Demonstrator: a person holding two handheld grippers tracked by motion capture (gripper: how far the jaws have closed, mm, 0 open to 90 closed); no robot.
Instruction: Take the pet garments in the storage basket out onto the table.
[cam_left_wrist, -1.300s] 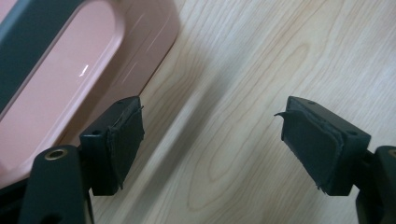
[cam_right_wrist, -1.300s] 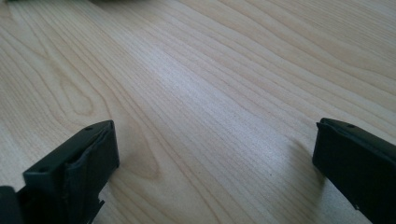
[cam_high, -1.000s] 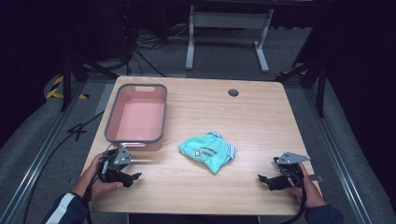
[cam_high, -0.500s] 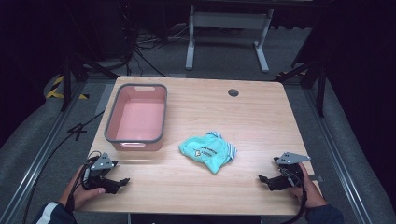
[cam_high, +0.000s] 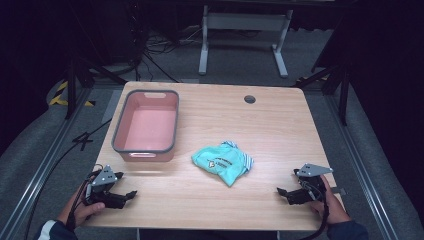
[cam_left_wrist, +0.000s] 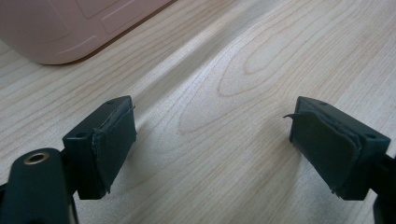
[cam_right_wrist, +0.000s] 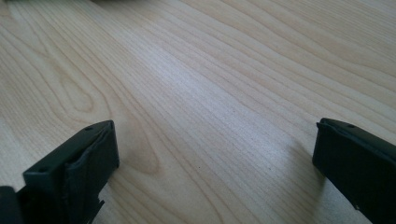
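Observation:
A crumpled teal packet (cam_high: 223, 161) lies near the middle of the wooden table (cam_high: 260, 120). A pink bin with a grey rim (cam_high: 146, 125) stands at the left, and nothing lies in it. My left gripper (cam_high: 131, 194) rests at the front left corner, open, jaws wide apart over bare wood (cam_left_wrist: 210, 135). A corner of the pink bin (cam_left_wrist: 70, 28) shows beyond it in the left gripper view. My right gripper (cam_high: 281, 192) sits at the front right, open, with only wood (cam_right_wrist: 215, 140) between its jaws.
A dark round cable hole (cam_high: 249, 99) is set in the table's far edge. Beyond the table stands a white metal frame (cam_high: 245, 30). Rails run along the floor on both sides. Cables trail from each gripper off the front edge.
My left gripper has drawn back from the bin's front toward the front left corner of the table. The right gripper has stayed put.

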